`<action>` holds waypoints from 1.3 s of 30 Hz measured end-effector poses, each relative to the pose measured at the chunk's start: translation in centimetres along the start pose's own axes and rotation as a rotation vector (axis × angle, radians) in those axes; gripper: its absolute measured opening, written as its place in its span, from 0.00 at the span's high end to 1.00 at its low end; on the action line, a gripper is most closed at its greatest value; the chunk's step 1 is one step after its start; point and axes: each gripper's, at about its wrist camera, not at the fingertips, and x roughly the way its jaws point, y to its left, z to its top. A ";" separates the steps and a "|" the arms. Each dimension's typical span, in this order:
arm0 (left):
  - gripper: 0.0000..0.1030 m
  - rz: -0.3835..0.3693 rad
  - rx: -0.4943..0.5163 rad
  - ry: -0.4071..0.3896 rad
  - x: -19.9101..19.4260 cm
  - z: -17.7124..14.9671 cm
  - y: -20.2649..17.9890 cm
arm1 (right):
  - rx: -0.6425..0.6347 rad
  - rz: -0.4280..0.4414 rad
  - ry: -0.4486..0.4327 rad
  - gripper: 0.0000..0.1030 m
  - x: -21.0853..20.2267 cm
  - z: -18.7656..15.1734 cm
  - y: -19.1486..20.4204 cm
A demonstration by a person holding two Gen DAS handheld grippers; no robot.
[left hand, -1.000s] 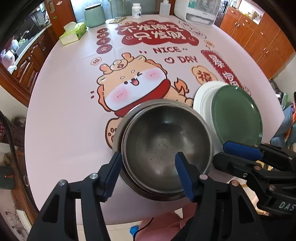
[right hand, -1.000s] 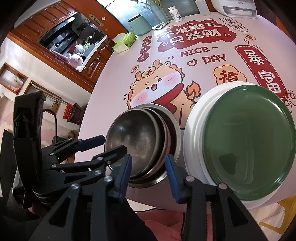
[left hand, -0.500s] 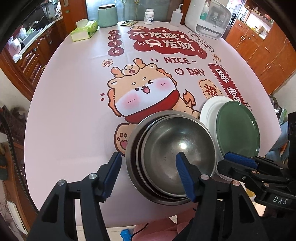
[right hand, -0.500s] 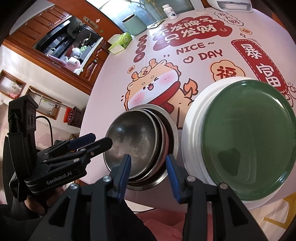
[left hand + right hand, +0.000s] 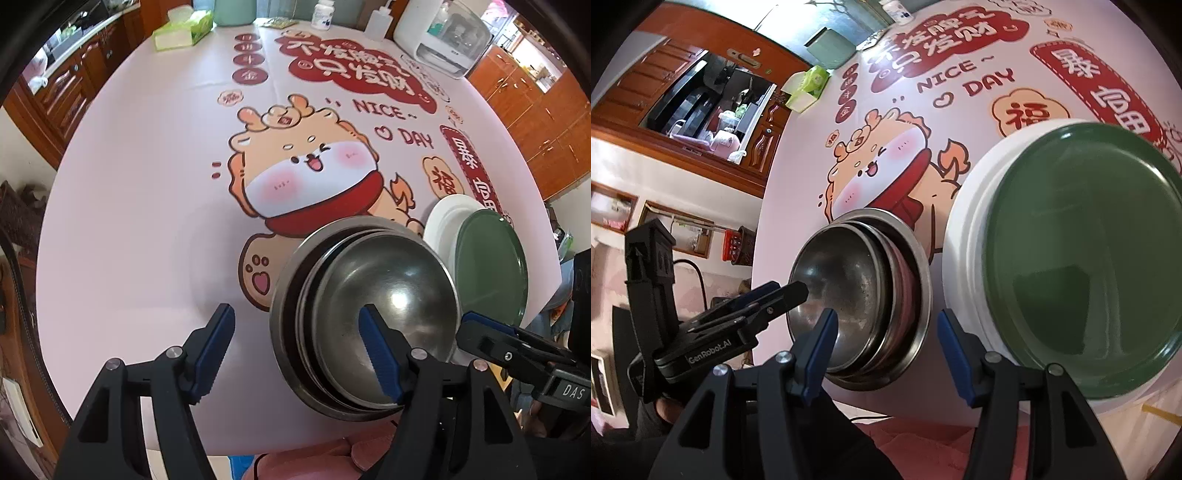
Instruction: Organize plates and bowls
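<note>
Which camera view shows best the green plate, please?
The right wrist view. There the green plate fills the right side, seen almost whole, lying on the white plate. In the left wrist view the green plate is small, at the right edge, squeezed by the lens, its lower rim behind the right gripper.

We see three bowls (image 5: 373,317) nested one in another near the table's (image 5: 129,221) front edge. Just to their right lies a plate (image 5: 491,273) on a wider plate (image 5: 443,225). Far behind, along the table's back edge, stand a tissue box (image 5: 183,29), bottles (image 5: 325,14) and an appliance (image 5: 443,37).
</note>
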 end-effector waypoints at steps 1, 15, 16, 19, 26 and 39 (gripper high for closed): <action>0.34 -0.002 -0.007 0.011 0.4 0.1 0.2 | 0.008 0.004 0.006 0.45 0.2 0.1 -0.1; 0.34 -0.070 -0.049 0.117 3.6 0.8 0.8 | 0.057 0.015 0.062 0.45 1.9 1.1 -0.5; 0.34 -0.073 -0.049 0.121 3.7 0.9 0.8 | 0.057 0.017 0.065 0.45 2.0 1.2 -0.5; 0.34 -0.071 -0.047 0.126 4.0 1.0 0.7 | 0.058 0.020 0.074 0.45 2.3 1.4 -0.5; 0.38 -0.073 -0.037 0.140 4.4 1.2 0.7 | 0.062 0.024 0.087 0.46 2.6 1.5 -0.5; 0.52 -0.100 -0.023 0.159 5.1 1.6 0.4 | 0.089 0.022 0.096 0.59 3.0 1.8 -1.0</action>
